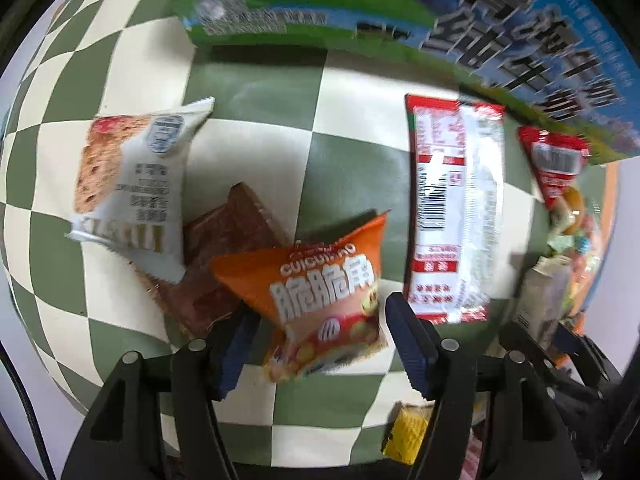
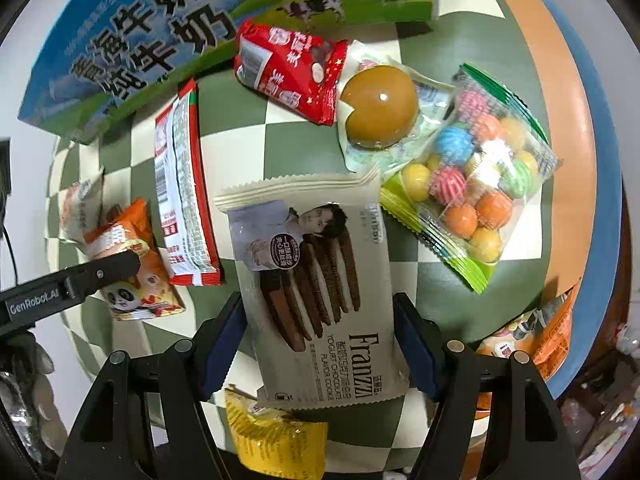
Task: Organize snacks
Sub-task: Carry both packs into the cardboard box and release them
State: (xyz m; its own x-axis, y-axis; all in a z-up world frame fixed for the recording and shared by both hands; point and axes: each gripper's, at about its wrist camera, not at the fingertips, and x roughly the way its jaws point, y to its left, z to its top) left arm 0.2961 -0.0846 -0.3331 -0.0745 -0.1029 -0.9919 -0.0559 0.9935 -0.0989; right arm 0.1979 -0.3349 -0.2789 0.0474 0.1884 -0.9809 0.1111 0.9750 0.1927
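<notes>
An orange crispy-snack packet (image 1: 328,300) lies on the green-and-cream checked cloth (image 1: 352,152), between the fingers of my left gripper (image 1: 320,340). The jaws stand open, with a little gap on each side of the packet. From the right wrist view, one left finger (image 2: 100,272) hangs over that same orange packet (image 2: 128,264). My right gripper (image 2: 318,336) straddles a cream Franzzi chocolate cookie pack (image 2: 316,280). That pack lies flat and unbuckled, and the open pads stand close beside its long edges.
A blue-and-green milk carton box (image 2: 140,40) lies along the back. Around it are a long red packet (image 2: 184,200), a small red packet (image 2: 292,76), a wrapped brown egg (image 2: 378,104), a bag of coloured balls (image 2: 476,184), a yellow packet (image 2: 276,436), a white cake packet (image 1: 128,184) and a brown packet (image 1: 224,256).
</notes>
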